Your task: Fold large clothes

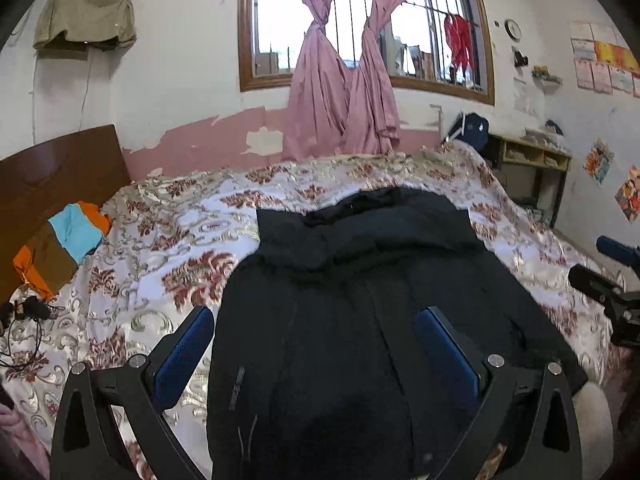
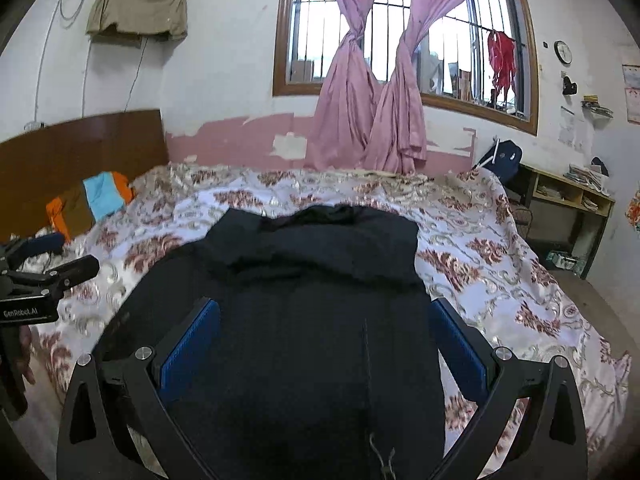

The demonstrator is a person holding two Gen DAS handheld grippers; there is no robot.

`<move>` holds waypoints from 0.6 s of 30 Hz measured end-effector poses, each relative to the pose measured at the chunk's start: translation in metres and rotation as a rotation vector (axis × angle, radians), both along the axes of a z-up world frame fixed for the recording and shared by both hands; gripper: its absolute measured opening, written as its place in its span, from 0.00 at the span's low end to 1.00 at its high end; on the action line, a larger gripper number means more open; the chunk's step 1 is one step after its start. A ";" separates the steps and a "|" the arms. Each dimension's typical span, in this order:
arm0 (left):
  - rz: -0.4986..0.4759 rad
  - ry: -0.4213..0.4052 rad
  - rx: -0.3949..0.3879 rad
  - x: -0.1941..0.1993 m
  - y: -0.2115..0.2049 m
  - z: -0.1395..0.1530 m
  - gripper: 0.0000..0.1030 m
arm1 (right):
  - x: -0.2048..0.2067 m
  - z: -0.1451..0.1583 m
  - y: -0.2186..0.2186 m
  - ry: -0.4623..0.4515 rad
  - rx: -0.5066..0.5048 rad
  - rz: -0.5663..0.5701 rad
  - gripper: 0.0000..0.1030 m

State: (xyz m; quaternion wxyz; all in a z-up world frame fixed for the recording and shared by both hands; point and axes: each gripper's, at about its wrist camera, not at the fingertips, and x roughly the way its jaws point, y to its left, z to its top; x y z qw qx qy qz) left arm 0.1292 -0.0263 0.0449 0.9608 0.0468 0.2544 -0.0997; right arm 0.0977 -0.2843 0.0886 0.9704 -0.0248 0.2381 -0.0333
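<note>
Large black fabric garment (image 1: 360,300) lies spread on the bed's floral red-and-white satin cover (image 1: 160,248), far end partly folded over. Left gripper (image 1: 320,344) and right gripper (image 2: 326,336) hover above its near end; blue-padded fingers (image 2: 192,348) apart, holding nothing.

Bedroom interior. Far wall (image 2: 224,60): white plaster above a peeling pink band. A wood-framed barred window (image 2: 404,36) admits bright daylight; two knotted pink curtains (image 2: 372,92) hang before it. A cloth-covered unit (image 2: 138,6) is mounted high on the left. A brown headboard (image 2: 80,152) stands at far left of the bed, which carries a floral bedspread (image 2: 480,248). At right: a wooden shelf unit (image 2: 572,200), a round wall clock (image 2: 563,51), and posters (image 1: 600,60).
</note>
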 end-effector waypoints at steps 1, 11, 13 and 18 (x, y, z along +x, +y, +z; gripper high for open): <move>-0.015 0.009 -0.004 -0.003 0.001 -0.004 1.00 | -0.005 -0.003 -0.001 0.013 0.002 -0.006 0.98; 0.004 0.101 -0.001 -0.032 0.004 -0.041 1.00 | -0.026 -0.042 -0.005 0.152 -0.003 0.028 0.98; 0.009 0.117 0.012 -0.034 0.007 -0.047 1.00 | -0.026 -0.053 -0.006 0.194 -0.013 0.026 0.98; -0.010 0.162 0.056 -0.039 0.015 -0.064 1.00 | -0.031 -0.075 -0.009 0.287 -0.043 0.048 0.98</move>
